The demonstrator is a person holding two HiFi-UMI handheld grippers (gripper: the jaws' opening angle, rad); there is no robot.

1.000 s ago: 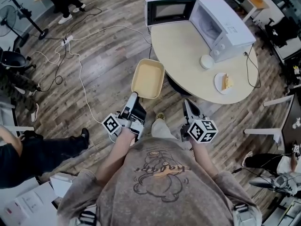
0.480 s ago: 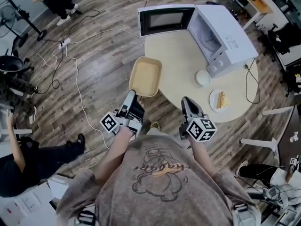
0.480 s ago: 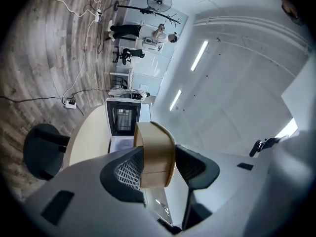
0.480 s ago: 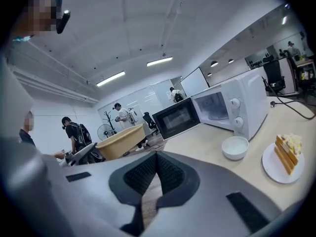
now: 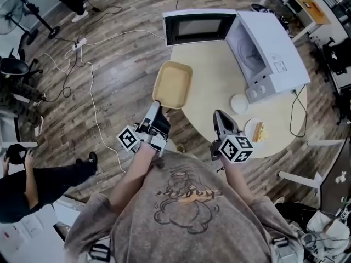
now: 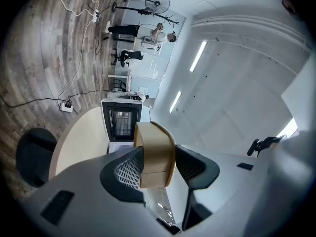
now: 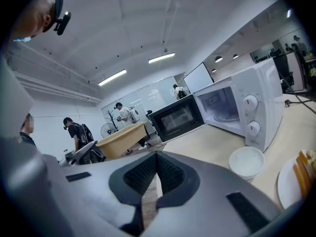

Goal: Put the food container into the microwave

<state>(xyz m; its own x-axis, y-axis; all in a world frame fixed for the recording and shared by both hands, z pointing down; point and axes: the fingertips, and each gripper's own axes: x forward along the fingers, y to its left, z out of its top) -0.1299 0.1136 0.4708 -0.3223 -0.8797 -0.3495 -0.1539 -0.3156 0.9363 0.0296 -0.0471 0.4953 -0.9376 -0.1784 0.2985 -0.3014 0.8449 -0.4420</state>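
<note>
My left gripper (image 5: 157, 107) is shut on the near edge of a tan, shallow food container (image 5: 172, 85), held flat in the air over the floor at the table's left edge. In the left gripper view the container (image 6: 154, 152) sits clamped between both jaws, with the microwave (image 6: 121, 120) beyond it. The white microwave (image 5: 263, 51) stands on the round table (image 5: 214, 97) with its door (image 5: 198, 28) swung wide open. My right gripper (image 5: 220, 119) is shut and holds nothing, near the table's front edge; in its own view its jaws meet (image 7: 156, 176).
A small white bowl (image 5: 239, 103) and a plate with food (image 5: 255, 130) sit on the table in front of the microwave. Cables (image 5: 90, 75) run across the wooden floor at left. People and a chair (image 5: 12, 67) are at the far left.
The container and my left gripper have come slightly closer to the table and the open microwave. The right gripper stays shut beside the table's edge.
</note>
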